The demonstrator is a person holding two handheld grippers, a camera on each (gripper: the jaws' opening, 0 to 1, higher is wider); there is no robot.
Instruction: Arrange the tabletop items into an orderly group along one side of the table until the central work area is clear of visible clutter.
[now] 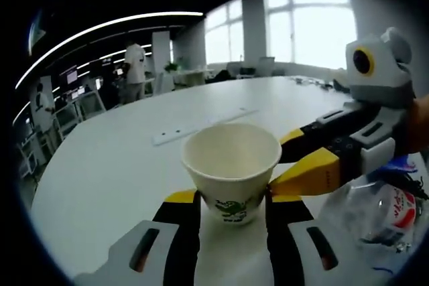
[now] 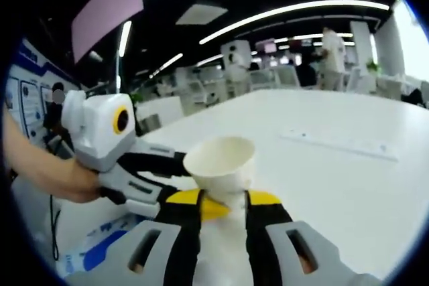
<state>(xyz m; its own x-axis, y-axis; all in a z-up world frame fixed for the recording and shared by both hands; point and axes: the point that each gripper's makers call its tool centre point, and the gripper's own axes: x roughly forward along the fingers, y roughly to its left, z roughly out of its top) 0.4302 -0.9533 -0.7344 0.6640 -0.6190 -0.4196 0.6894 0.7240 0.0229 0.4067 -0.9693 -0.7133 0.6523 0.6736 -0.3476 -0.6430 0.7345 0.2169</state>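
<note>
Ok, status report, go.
Left gripper closed around paper cup. Right gripper at same cup, grip unclear. Plastic bottle beside cup. Table ahead open.

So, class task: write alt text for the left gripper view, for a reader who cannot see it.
A white paper cup with a green print stands on a white table between the yellow-tipped jaws of the left tool. The right tool reaches in from the right, its jaws at the cup's side, above a clear plastic bottle.

Left gripper [image 1: 231, 199] and right gripper [image 2: 221, 199] meet, jaws parted; hand [image 2: 70, 182] grips left one.
</note>
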